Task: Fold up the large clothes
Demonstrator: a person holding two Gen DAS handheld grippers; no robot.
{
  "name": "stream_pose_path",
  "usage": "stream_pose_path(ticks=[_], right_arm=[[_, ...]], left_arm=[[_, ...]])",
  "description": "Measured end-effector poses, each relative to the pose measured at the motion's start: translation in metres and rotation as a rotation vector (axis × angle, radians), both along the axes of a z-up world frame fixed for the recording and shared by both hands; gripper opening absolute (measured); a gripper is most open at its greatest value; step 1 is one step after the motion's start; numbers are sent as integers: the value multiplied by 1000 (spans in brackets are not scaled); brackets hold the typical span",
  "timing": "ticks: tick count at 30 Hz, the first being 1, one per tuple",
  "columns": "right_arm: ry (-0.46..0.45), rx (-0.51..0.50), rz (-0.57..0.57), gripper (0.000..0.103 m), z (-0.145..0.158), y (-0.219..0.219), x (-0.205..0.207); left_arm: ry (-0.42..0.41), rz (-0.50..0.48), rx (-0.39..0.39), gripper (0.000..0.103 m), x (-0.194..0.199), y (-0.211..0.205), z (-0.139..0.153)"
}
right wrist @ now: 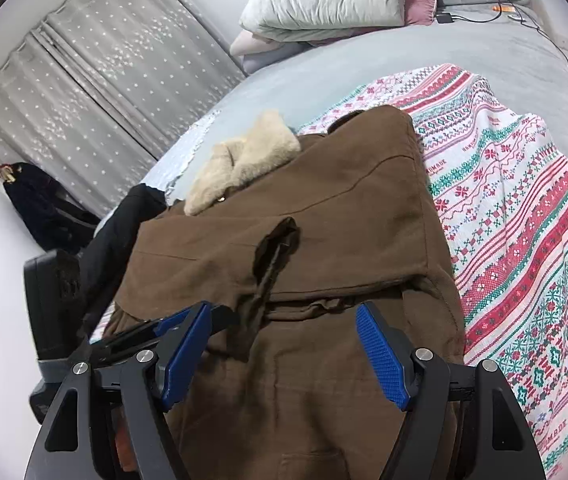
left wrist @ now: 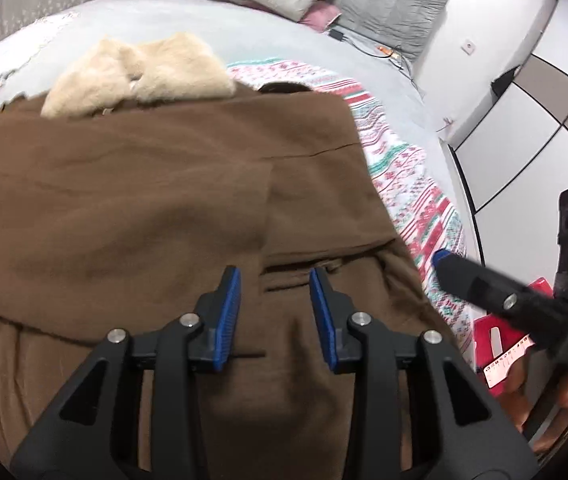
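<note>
A large brown coat [left wrist: 132,200] with a cream fur collar [left wrist: 144,72] lies on the bed, sleeves folded in over its body. In the right wrist view the coat [right wrist: 324,220] and collar [right wrist: 244,160] show too. My left gripper [left wrist: 275,300] is open and empty, hovering just above the coat's lower part. My right gripper [right wrist: 284,344] is open and empty above the coat's lower edge; it also shows in the left wrist view [left wrist: 444,264] at the coat's right side.
A patterned red, green and white blanket [right wrist: 524,220] lies under the coat on the grey bed sheet [right wrist: 404,56]. Folded pillows and quilts [right wrist: 324,4] are stacked at the head. A dark garment [right wrist: 116,240] hangs off the left edge. Wardrobe doors [left wrist: 544,120] stand right.
</note>
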State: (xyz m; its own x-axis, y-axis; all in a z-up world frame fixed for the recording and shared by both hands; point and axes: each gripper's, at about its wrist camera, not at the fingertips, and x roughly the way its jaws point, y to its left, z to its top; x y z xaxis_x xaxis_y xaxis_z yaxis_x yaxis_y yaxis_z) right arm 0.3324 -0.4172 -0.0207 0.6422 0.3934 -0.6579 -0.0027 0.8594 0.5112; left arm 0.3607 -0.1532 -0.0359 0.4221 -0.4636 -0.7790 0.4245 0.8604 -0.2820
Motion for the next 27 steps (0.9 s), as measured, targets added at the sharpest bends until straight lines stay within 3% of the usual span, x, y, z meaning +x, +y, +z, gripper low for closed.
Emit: stream_pose_path(ticks=[2, 4, 6, 8, 9, 10, 11, 13, 15, 18, 20, 21, 24, 26, 27], right_arm=[[-12, -3, -4, 76, 3, -2, -1], [-11, -5, -17, 76, 3, -6, 0], [-6, 14, -28, 76, 1, -10, 2], [-5, 27, -39, 76, 1, -14, 3], [-7, 31, -42, 76, 1, -14, 3], [-9, 37, -46, 76, 2, -15, 2], [-13, 43, -48, 76, 4, -17, 2], [-22, 51, -51, 76, 6, -18, 0], [-27, 54, -50, 76, 7, -20, -1], [-25, 60, -64, 76, 6, -24, 0], [-19, 83, -91, 76, 3, -29, 1], [-13, 92, -109, 76, 2, -32, 1], [10, 92, -127, 76, -2, -37, 1], [22, 57, -115, 76, -4, -35, 1], [39, 17, -97, 76, -7, -30, 1]], left_arm=[[-69, 26, 143, 53, 5, -20, 2], [-66, 59, 276, 55, 18, -37, -9], [-29, 101, 267, 53, 35, -47, -20], [-54, 126, 288, 43, 45, -58, -25], [-75, 130, 330, 18, 48, -63, -28], [-79, 118, 363, 9, 53, -69, -32], [-68, 129, 375, 8, 57, -72, -34], [-55, 164, 349, 6, 63, -70, -28], [-93, 198, 273, 5, 63, -66, -9], [-172, 269, 47, 6, 67, -50, 27], [-161, 317, -76, 6, 78, -42, 28], [-129, 305, -82, 7, 83, -44, 20], [41, 227, 0, 7, 91, -51, -14], [110, 228, -35, 9, 81, -35, -21], [122, 226, -62, 17, 76, -26, -18]])
